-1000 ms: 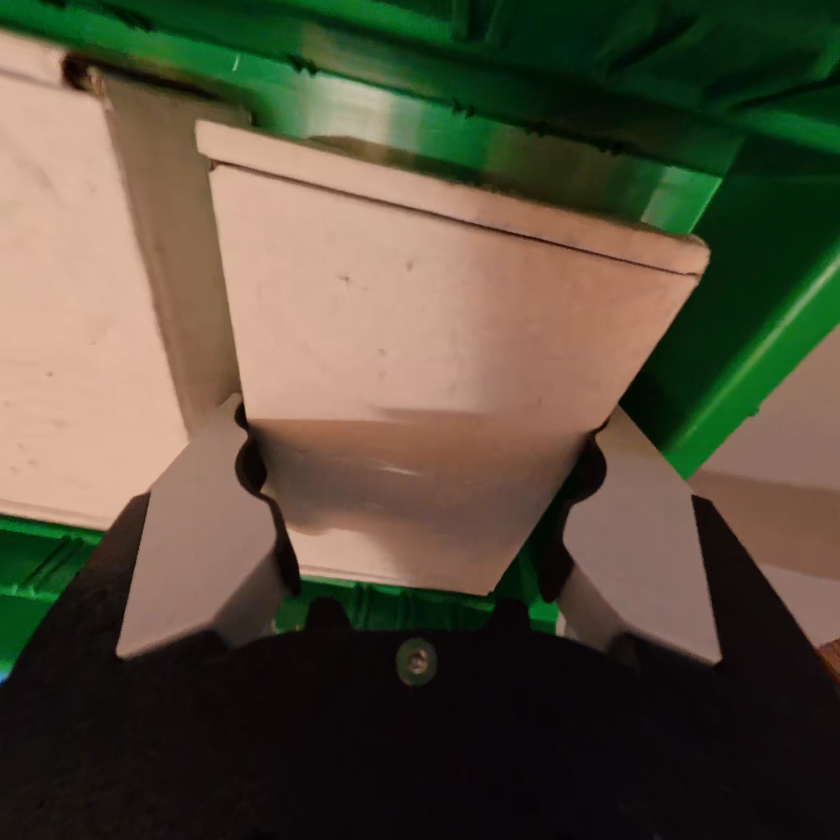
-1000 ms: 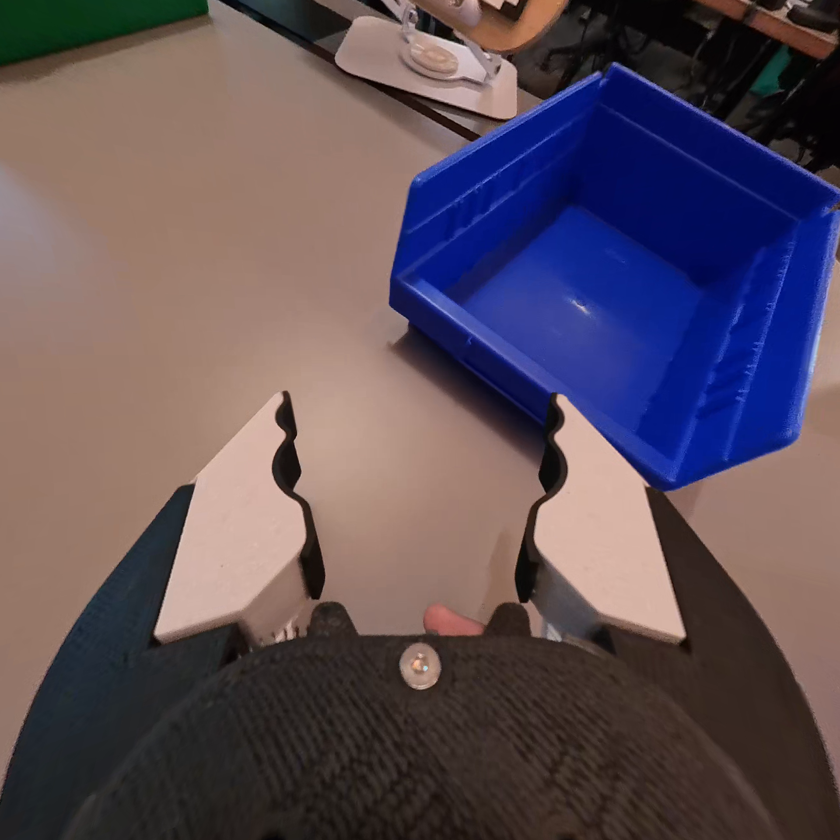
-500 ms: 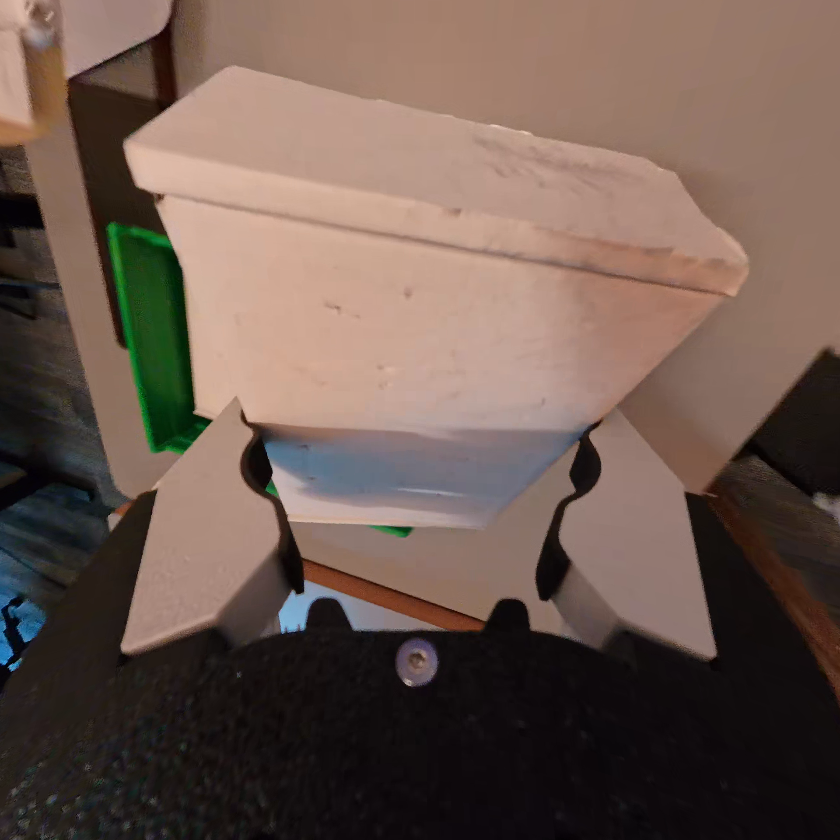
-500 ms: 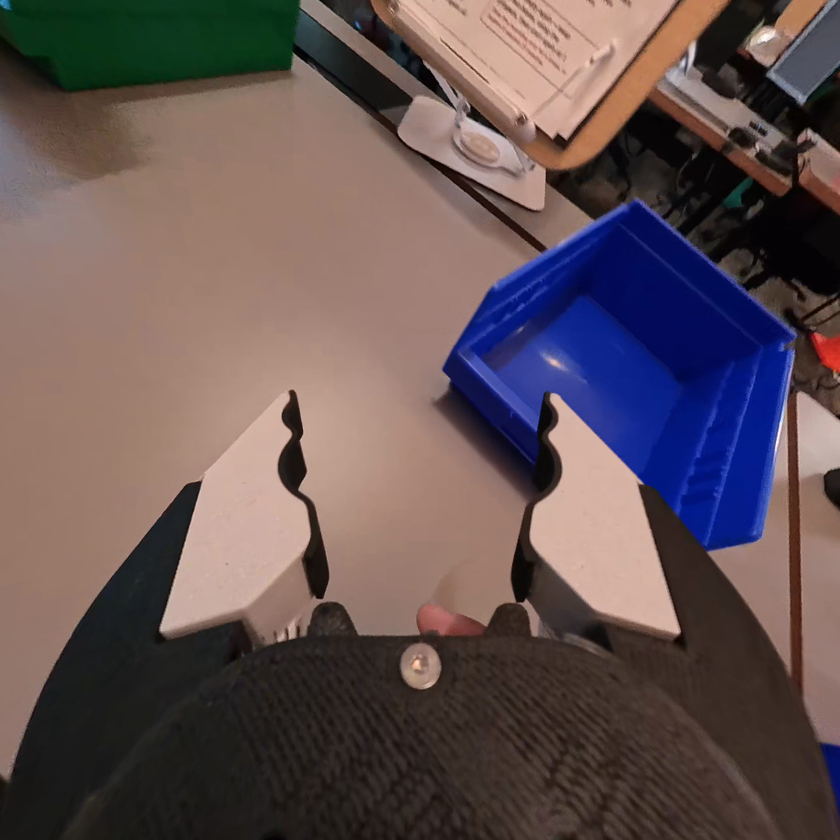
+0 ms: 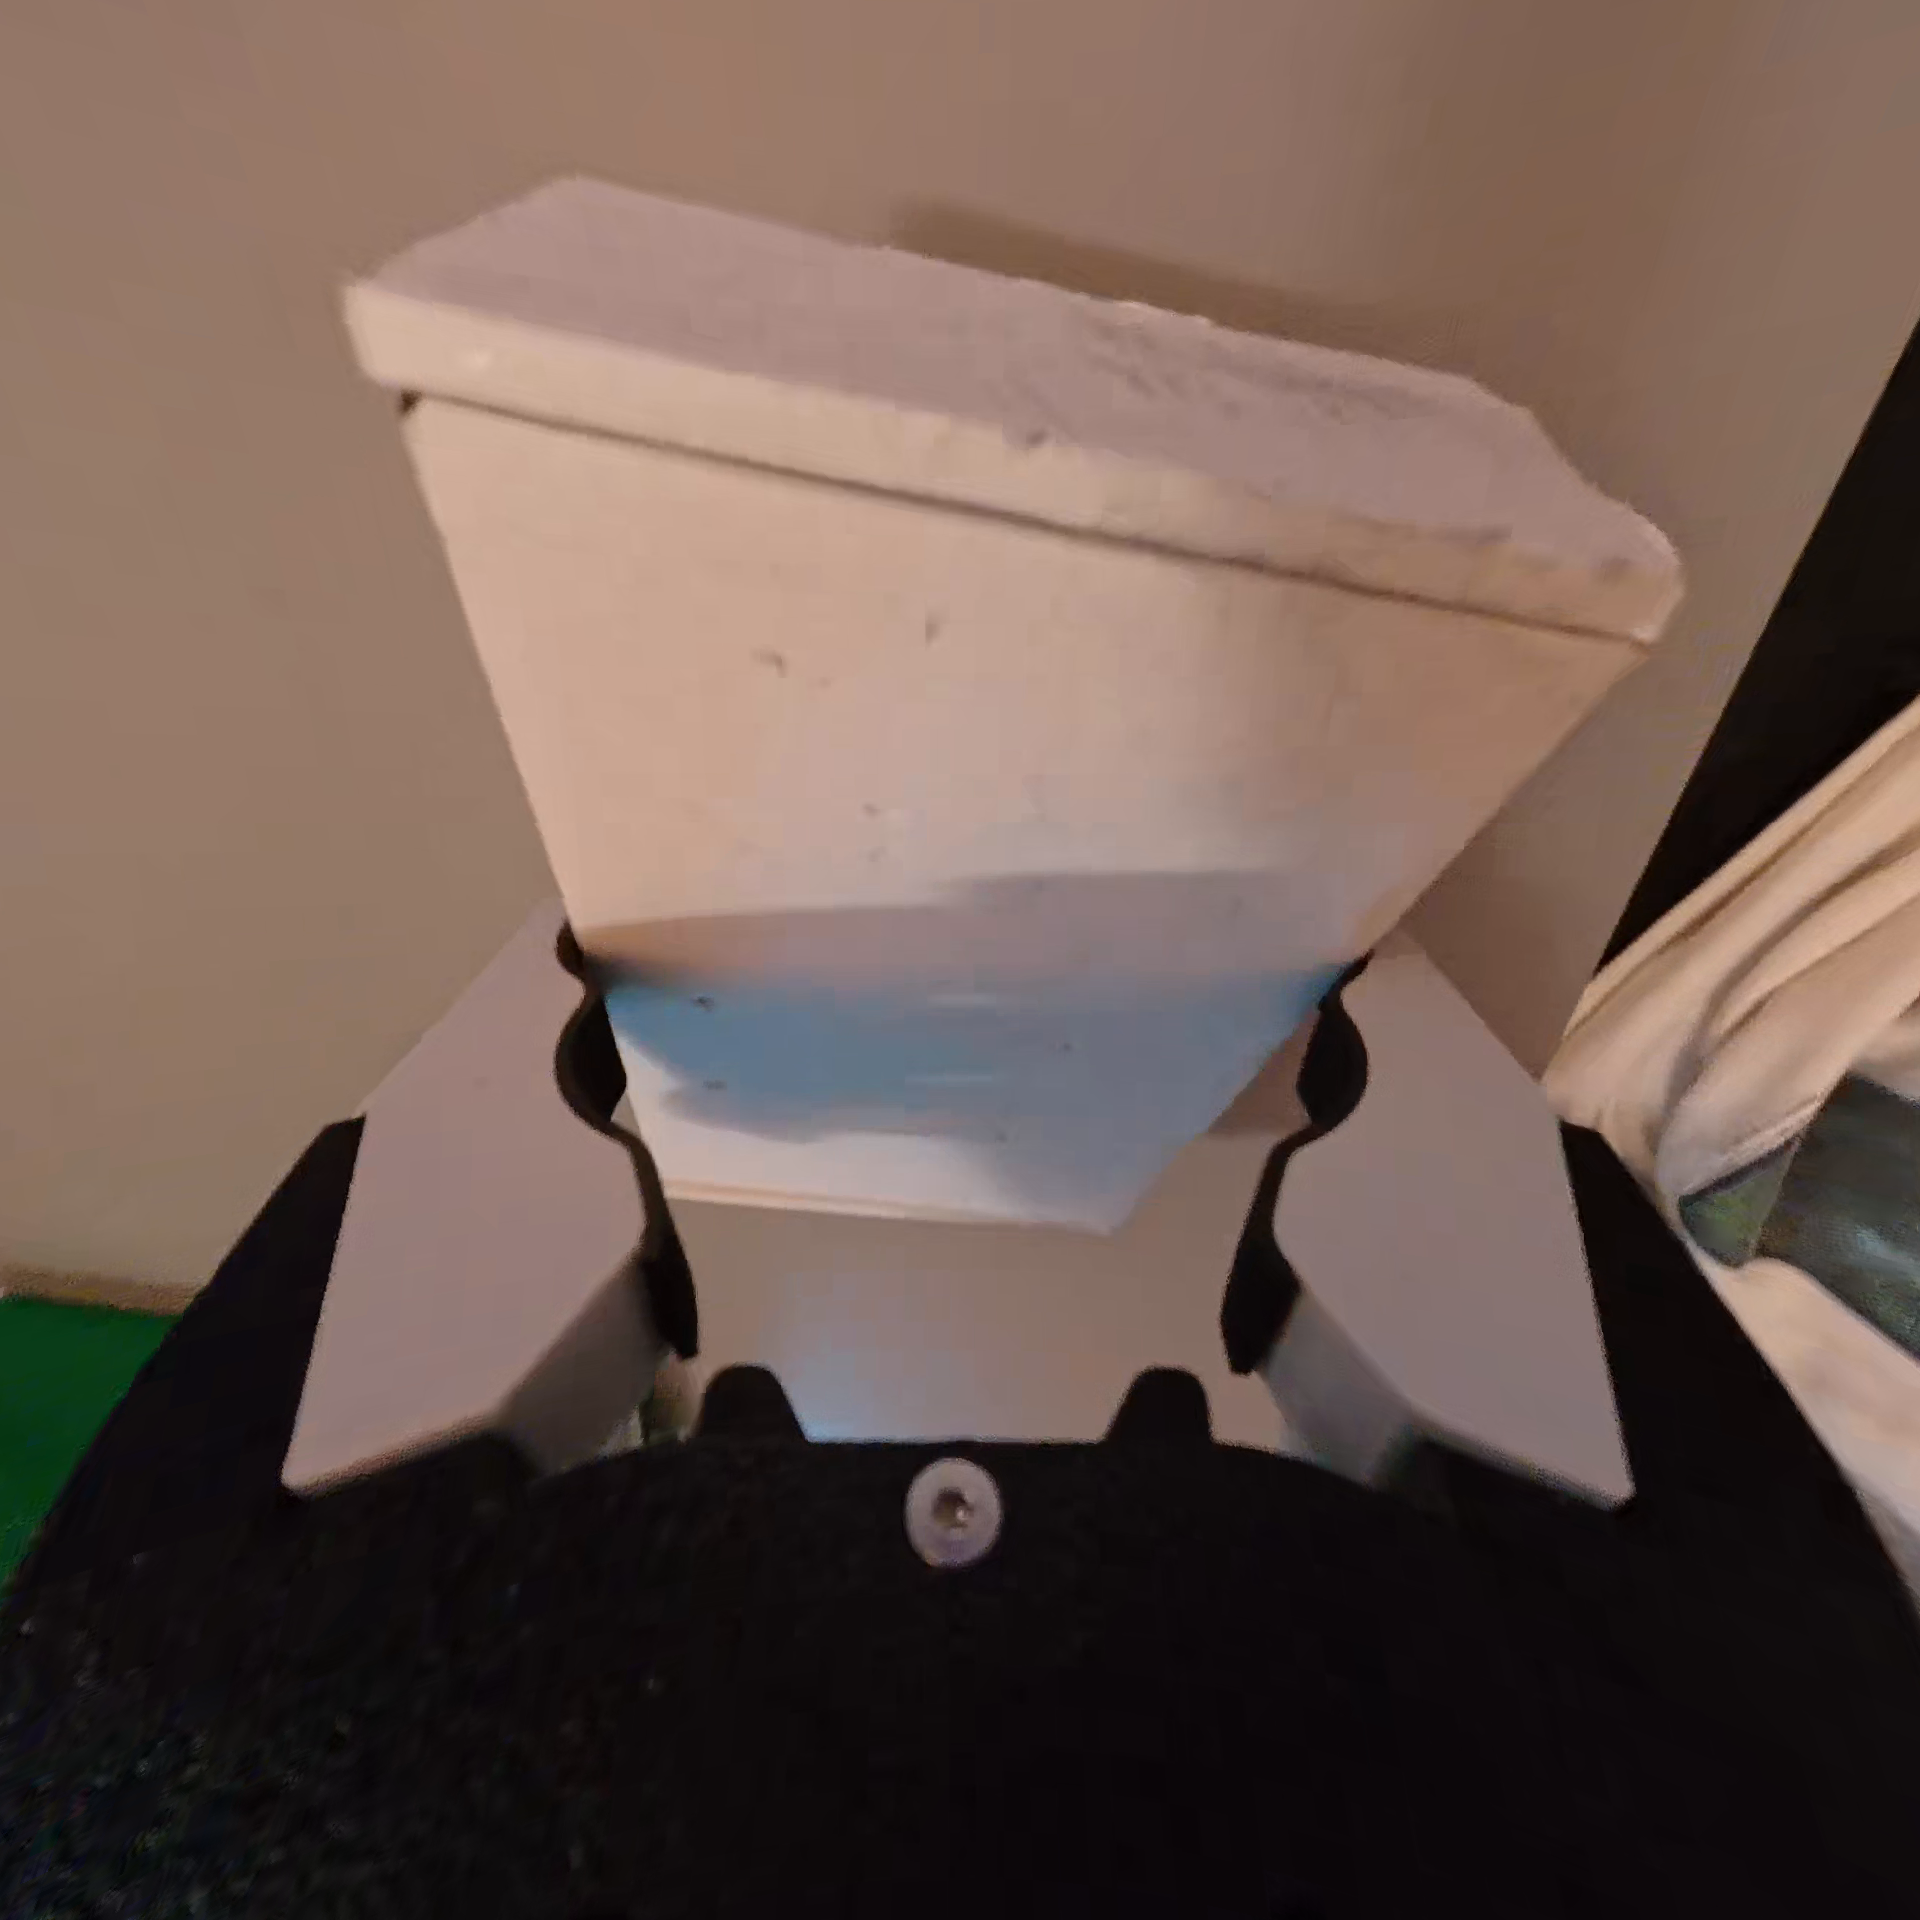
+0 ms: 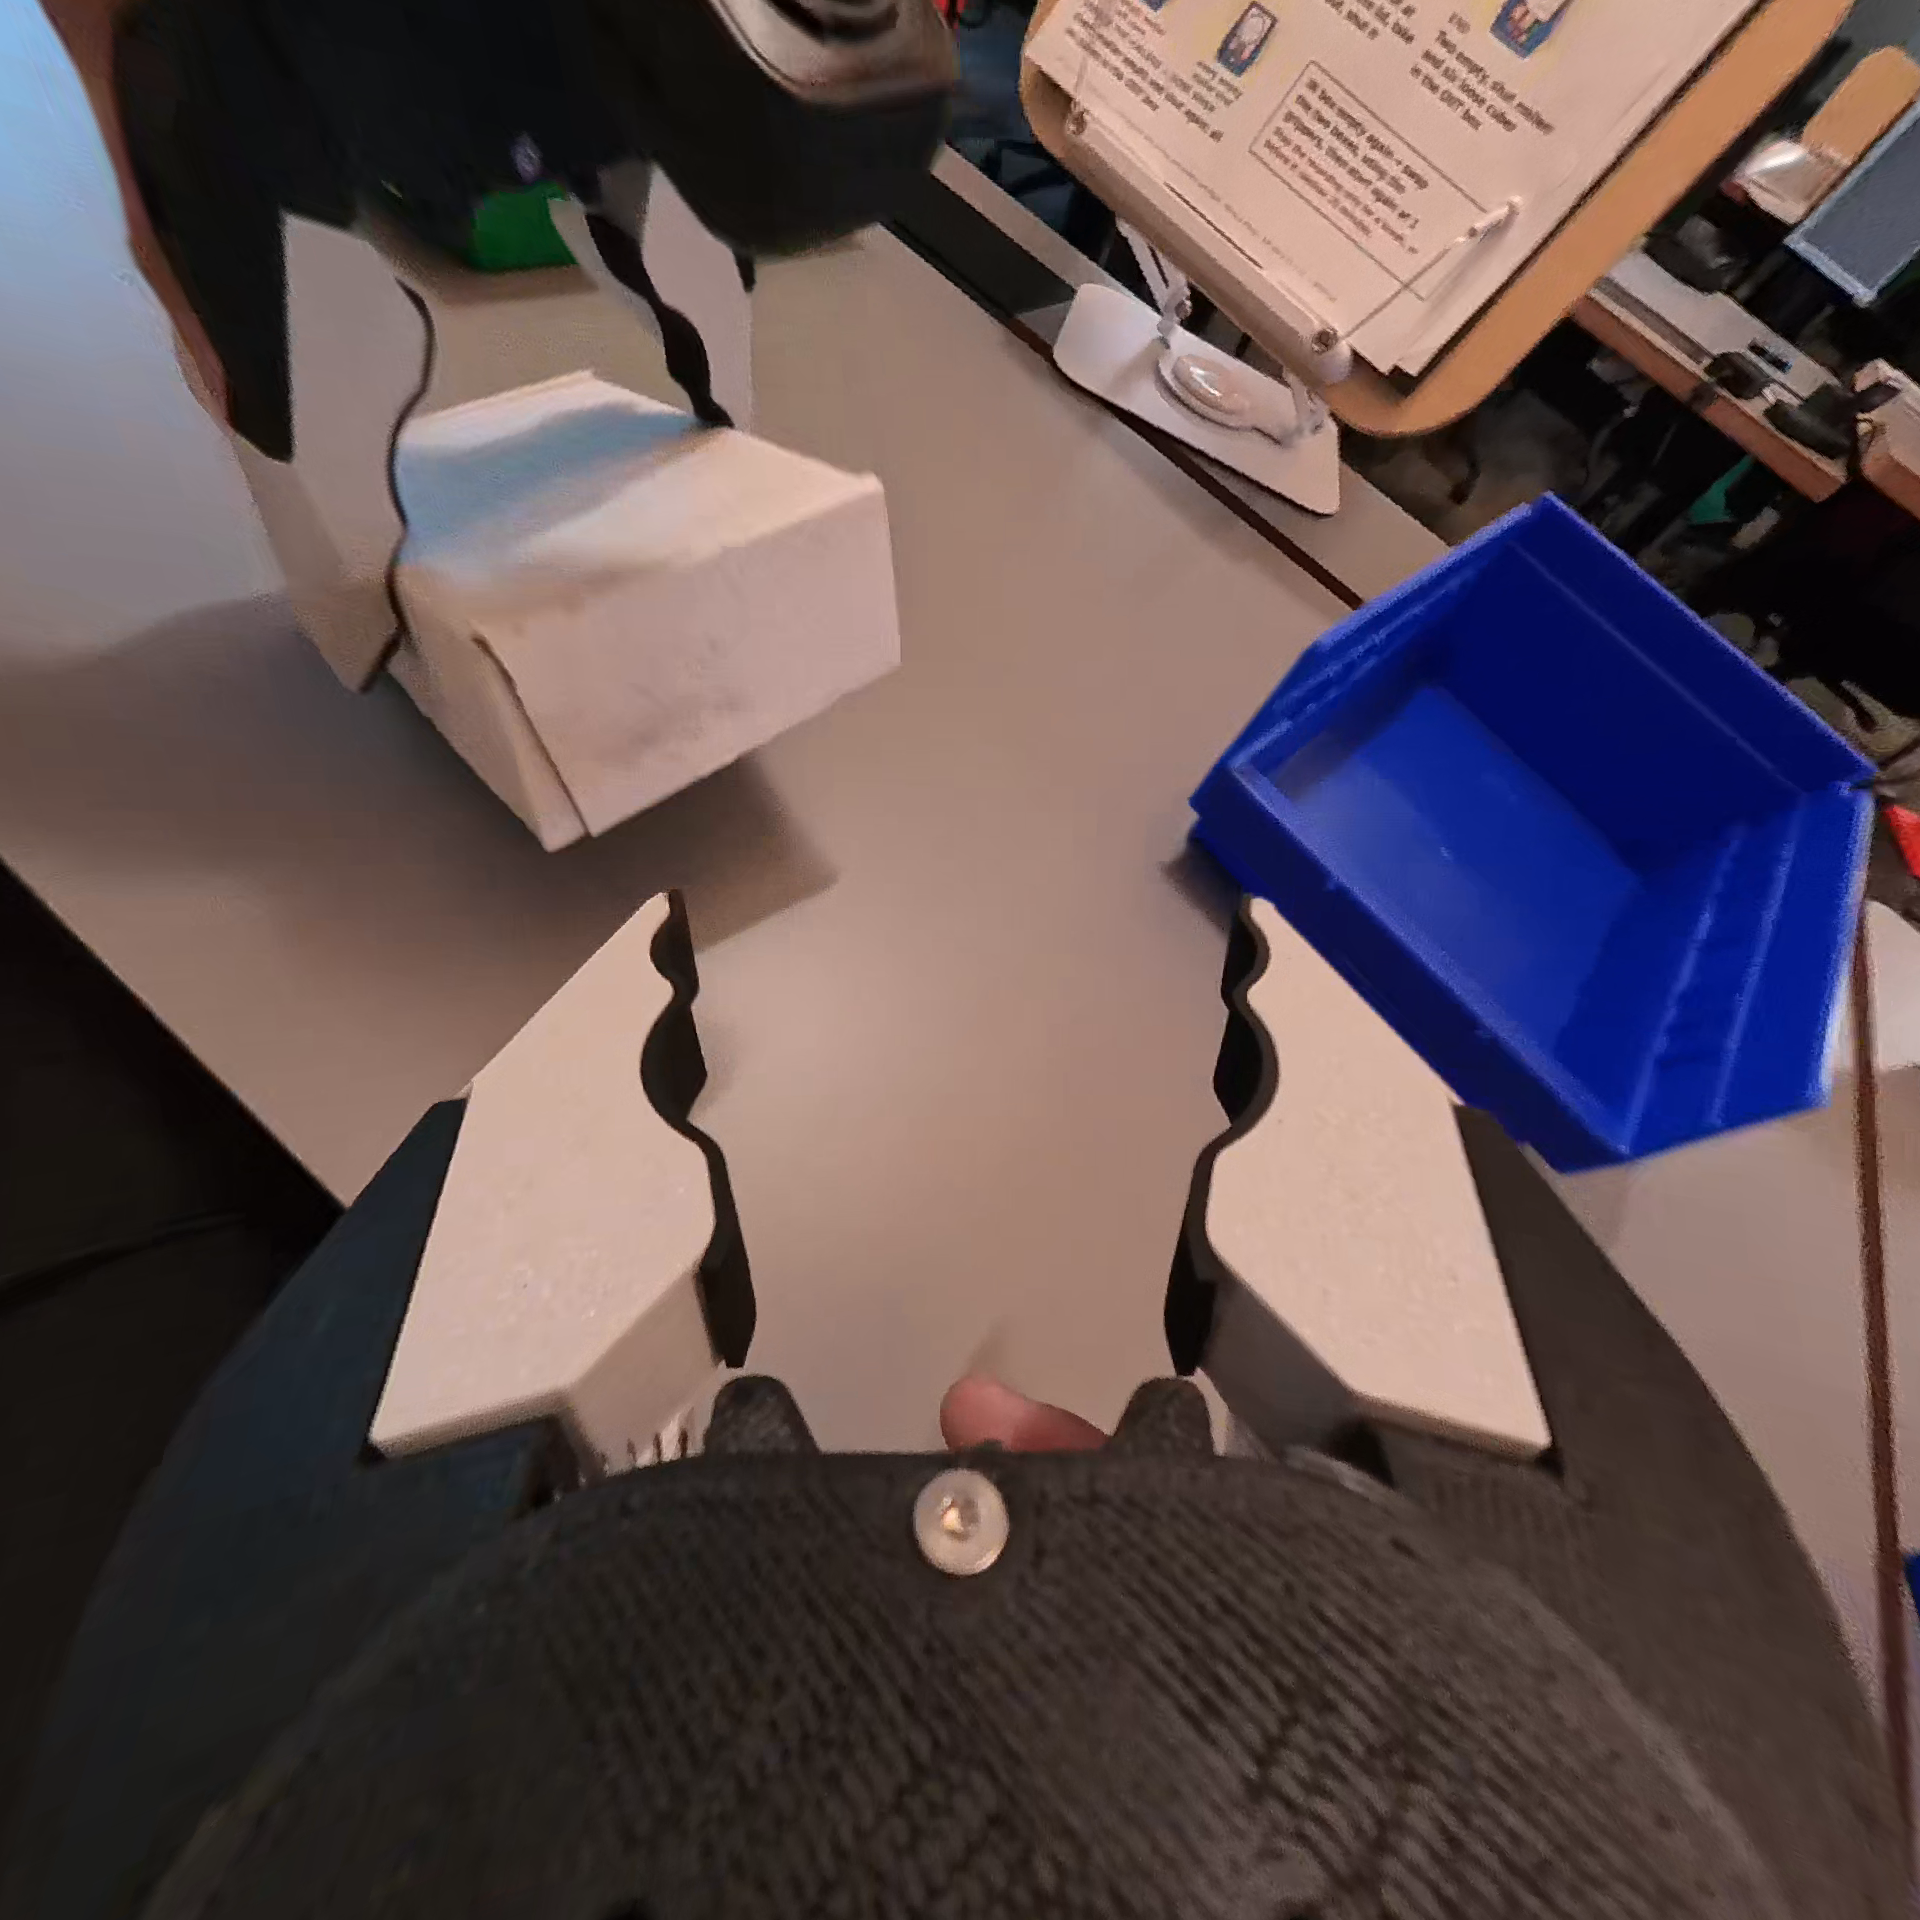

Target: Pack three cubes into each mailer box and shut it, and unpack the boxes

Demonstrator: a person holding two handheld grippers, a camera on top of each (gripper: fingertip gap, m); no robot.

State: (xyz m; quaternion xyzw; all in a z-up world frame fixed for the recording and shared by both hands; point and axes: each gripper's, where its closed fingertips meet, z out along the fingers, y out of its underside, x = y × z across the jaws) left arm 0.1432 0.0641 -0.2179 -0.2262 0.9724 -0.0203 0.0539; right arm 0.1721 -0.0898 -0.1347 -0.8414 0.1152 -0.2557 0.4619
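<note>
My left gripper (image 5: 961, 945) is shut on a closed white mailer box (image 5: 935, 675); both pads press on its sides. The right wrist view shows the box (image 6: 644, 623) held just above the grey table (image 6: 987, 644), with the left gripper (image 6: 551, 540) on it at upper left. My right gripper (image 6: 956, 914) is open and empty over the table, between the box and an empty blue bin (image 6: 1714, 1039). No cubes are in view.
A document stand with a printed sheet (image 6: 1351, 156) stands at the table's far edge. Part of a green bin (image 6: 520, 223) shows behind the left gripper. A light cloth or sleeve (image 5: 1766, 1039) is at the right of the left wrist view. Cluttered desks lie beyond the table.
My left gripper has lifted the white box out of the green bin and carried it over the table, into the right wrist view. My right gripper has drawn back, still open.
</note>
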